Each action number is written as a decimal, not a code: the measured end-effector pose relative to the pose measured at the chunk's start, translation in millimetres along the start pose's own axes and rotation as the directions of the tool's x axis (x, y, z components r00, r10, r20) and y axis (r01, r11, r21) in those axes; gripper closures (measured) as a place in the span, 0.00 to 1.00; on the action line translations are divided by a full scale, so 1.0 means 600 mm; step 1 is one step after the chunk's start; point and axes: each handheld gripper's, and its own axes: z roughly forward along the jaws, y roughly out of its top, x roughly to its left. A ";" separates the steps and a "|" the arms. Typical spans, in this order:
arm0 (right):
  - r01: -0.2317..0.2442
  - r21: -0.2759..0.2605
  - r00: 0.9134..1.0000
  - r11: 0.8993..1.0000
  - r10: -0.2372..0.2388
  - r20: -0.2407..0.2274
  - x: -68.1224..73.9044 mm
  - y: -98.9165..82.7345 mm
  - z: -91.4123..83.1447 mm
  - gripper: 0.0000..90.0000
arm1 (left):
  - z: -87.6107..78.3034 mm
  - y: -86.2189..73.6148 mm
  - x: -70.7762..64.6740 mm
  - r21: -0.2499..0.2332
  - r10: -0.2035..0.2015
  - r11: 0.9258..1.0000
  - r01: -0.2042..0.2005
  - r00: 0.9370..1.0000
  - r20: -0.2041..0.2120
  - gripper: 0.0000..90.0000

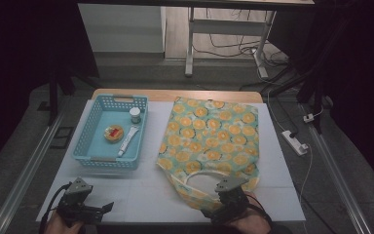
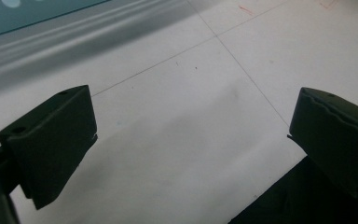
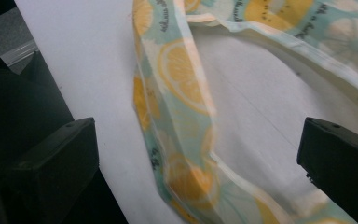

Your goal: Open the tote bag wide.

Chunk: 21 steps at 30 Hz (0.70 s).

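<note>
While jaws gape, bag handle (image 3: 186, 140) between right tool (image 3: 198, 154), seemingly untouched.

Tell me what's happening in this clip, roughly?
A person sits at a white table with a hand-held gripper in each hand. The right hand-held gripper is open over the handle strap of a lemon-print tote bag lying flat, not yet gripping it. The left hand-held gripper is open over bare table near the front edge. A blue basket to the left holds a small jar, a tube and a round tin.
</note>
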 end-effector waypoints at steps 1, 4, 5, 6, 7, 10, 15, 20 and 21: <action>0.003 0.004 1.000 1.000 -0.003 -0.003 0.001 0.002 0.003 0.00 | 0.000 0.000 0.000 0.000 0.000 1.000 0.000 1.000 -0.001 0.01; 0.010 0.019 1.000 1.000 -0.010 -0.009 0.003 0.005 0.014 0.00 | 0.000 0.000 0.000 0.002 0.001 1.000 -0.001 1.000 -0.001 0.01; 0.011 0.025 1.000 1.000 -0.011 -0.012 0.004 0.006 0.017 0.00 | 0.000 0.000 0.000 0.002 0.001 1.000 -0.001 1.000 -0.001 0.01; 0.016 0.030 1.000 0.999 -0.016 -0.014 0.005 0.007 0.020 0.00 | 0.000 0.000 0.000 0.002 0.001 1.000 -0.001 1.000 -0.002 0.01; 0.020 0.032 1.000 0.999 -0.020 -0.015 0.007 0.007 0.024 0.00 | 0.000 0.000 0.000 0.003 0.001 1.000 -0.001 1.000 -0.002 0.01; 0.035 0.045 0.999 0.998 -0.035 -0.018 0.008 0.008 0.031 0.04 | 0.001 0.000 0.000 0.005 0.002 1.000 -0.002 1.000 -0.003 0.01; 0.043 0.053 0.999 0.998 -0.041 -0.033 0.006 0.009 0.033 0.22 | 0.000 0.000 -0.001 0.001 0.002 1.000 -0.002 1.000 -0.001 0.02; 0.033 0.049 0.999 0.998 -0.030 -0.044 0.000 0.011 0.026 0.43 | 0.000 0.000 0.000 -0.002 0.002 1.000 -0.002 1.000 0.000 0.02; 0.031 0.046 0.998 0.998 -0.029 -0.053 -0.001 0.012 0.025 0.48 | 0.000 0.000 0.000 -0.001 0.002 1.000 -0.002 1.000 0.000 0.02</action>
